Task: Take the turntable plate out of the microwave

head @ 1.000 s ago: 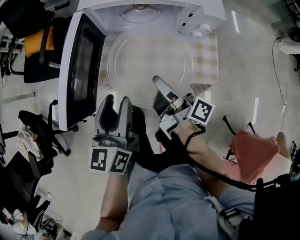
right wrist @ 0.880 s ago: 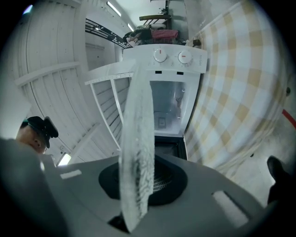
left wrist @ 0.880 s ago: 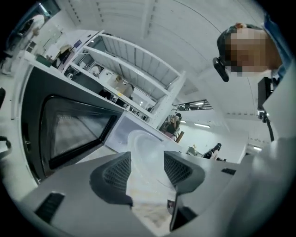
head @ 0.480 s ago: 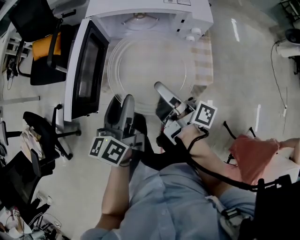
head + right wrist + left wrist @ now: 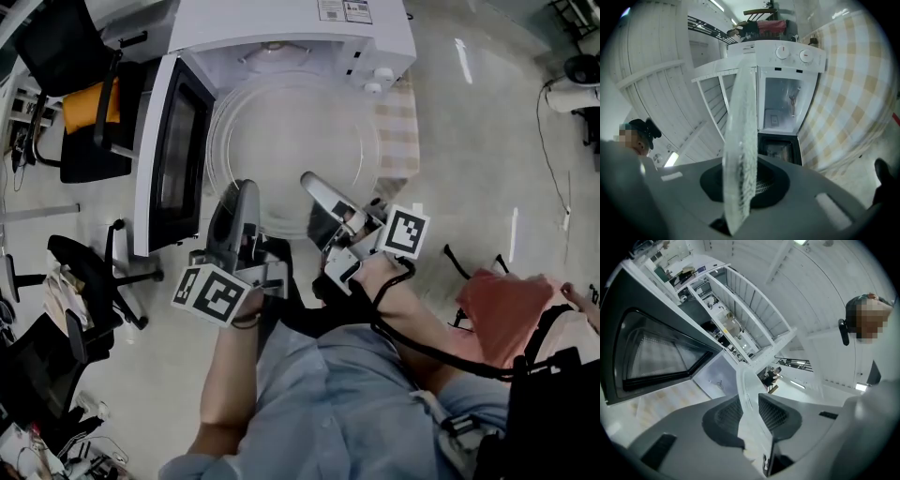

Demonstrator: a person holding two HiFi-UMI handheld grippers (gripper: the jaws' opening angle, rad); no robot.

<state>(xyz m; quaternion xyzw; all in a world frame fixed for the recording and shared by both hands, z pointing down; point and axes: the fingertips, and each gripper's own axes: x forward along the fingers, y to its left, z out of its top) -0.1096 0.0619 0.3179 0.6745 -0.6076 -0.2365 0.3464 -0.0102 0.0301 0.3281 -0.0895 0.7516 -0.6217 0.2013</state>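
Nearest to us, the right gripper is clamped tight on the near-right rim of the turntable plate; its own view shows the glass edge standing between the pads, so this one carries the load. Just beside it to the left, the left gripper has the near-left rim between its jaws and the jaws are closing, about half apart, pads not yet pressing as far as we can judge. The plate lies flat and level ahead of both claws, spreading away from them toward the microwave. Being round it has no long axis; what matters is that both holds sit on the side closest to the person. The far rim reaches about to the oven's mouth, and most of the glass hangs out over the checked cloth. The open door flanks the plate on the left, close to the left gripper. We judge the coming pull runs straight back toward the body, away from the cavity, keeping clear of that door
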